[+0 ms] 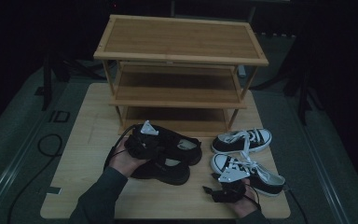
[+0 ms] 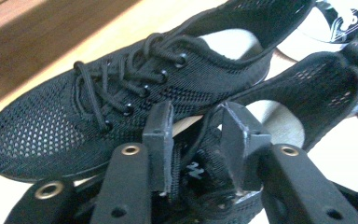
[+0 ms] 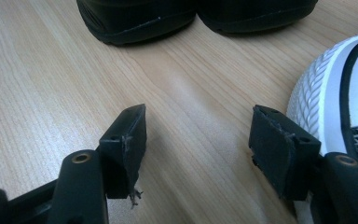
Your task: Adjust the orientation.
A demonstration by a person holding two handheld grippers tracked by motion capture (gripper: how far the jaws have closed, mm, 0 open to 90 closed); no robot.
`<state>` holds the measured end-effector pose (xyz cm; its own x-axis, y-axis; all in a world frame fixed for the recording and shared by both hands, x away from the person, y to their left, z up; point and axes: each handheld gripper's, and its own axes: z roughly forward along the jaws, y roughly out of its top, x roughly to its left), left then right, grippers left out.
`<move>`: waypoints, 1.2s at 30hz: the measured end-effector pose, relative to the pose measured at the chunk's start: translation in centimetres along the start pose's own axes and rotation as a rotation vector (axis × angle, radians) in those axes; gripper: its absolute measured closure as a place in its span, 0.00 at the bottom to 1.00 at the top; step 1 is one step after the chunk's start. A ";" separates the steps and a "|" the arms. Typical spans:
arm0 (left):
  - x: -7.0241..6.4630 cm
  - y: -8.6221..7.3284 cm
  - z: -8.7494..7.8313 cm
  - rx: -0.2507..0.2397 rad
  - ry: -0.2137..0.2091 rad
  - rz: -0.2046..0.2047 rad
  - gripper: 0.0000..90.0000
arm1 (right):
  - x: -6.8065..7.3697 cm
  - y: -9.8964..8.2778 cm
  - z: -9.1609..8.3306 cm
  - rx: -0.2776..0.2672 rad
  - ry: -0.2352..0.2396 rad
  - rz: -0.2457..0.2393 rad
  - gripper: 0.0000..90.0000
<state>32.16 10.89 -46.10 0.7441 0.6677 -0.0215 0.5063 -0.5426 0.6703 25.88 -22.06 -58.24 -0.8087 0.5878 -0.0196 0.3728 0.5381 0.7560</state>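
Three bamboo tiers make up the shoe rack, the largest thing here, standing at the far edge of the pale wooden counter. All its shelves are bare.

In front of the rack, left of centre, lie two black mesh shoes side by side. The far black shoe sits closest to the rack's bottom shelf; the near black shoe lies just beside it, toward the person. To their right sit two black-and-white canvas sneakers with white laces, the far sneaker and the near sneaker, close together and a little apart from the black pair.

The left tongs, held in the left hand, reach over the black pair. In the left gripper view the jaws stand partly apart, with the tongue and collar of the near black shoe between them; the pads do not look pressed on it, though the contact is hard to read.

The right tongs, in the right hand, rest low at the counter's near edge beside the near sneaker's white toe cap. Their jaws stand wide apart over bare wood, gripping nothing.
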 end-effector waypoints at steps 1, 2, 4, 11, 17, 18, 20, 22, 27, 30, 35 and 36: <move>-0.1 0.1 -0.1 -0.006 -0.003 -0.001 0.71 | 0.0 0.0 0.0 -0.001 0.000 -0.002 0.40; -0.3 0.2 -0.2 -0.014 -0.012 -0.001 0.70 | 0.0 0.0 0.0 0.000 0.000 0.000 0.40; -0.6 0.4 -0.5 -0.024 -0.023 0.004 0.70 | 0.0 0.0 0.0 0.000 0.000 0.000 0.40; -2.0 0.7 -0.2 -0.016 -0.074 0.044 0.82 | 0.0 0.0 0.0 0.000 0.000 0.000 0.40; -3.2 0.8 0.2 -0.014 -0.136 0.067 0.86 | 0.0 0.0 0.0 -0.001 0.000 0.001 0.40; -3.4 0.8 0.3 -0.019 -0.147 0.068 0.86 | 0.0 0.0 0.0 -0.001 0.000 0.000 0.40; -3.5 0.8 0.3 -0.025 -0.180 0.075 0.85 | 0.0 0.0 0.0 0.000 0.000 0.001 0.40; -3.7 0.7 0.3 -0.025 -0.193 0.079 0.85 | 0.0 0.0 0.0 0.000 0.000 0.001 0.40; -4.2 0.6 0.6 -0.025 -0.237 0.092 0.83 | 0.0 0.0 0.0 0.000 0.000 0.001 0.40; -4.6 0.7 1.0 -0.017 -0.249 0.100 0.82 | 0.0 0.0 0.0 0.000 0.000 0.001 0.40; -5.0 0.8 1.9 0.009 -0.245 0.120 0.87 | 0.0 0.0 0.0 -0.001 0.000 0.001 0.40; -5.1 0.8 1.9 0.011 -0.241 0.131 0.91 | 0.0 0.0 0.0 -0.001 0.000 0.001 0.40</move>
<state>29.59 6.11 -46.90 0.8851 0.4518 -0.1115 0.4025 -0.6232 0.6705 25.87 -22.06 -58.25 -0.8086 0.5881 -0.0190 0.3731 0.5373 0.7564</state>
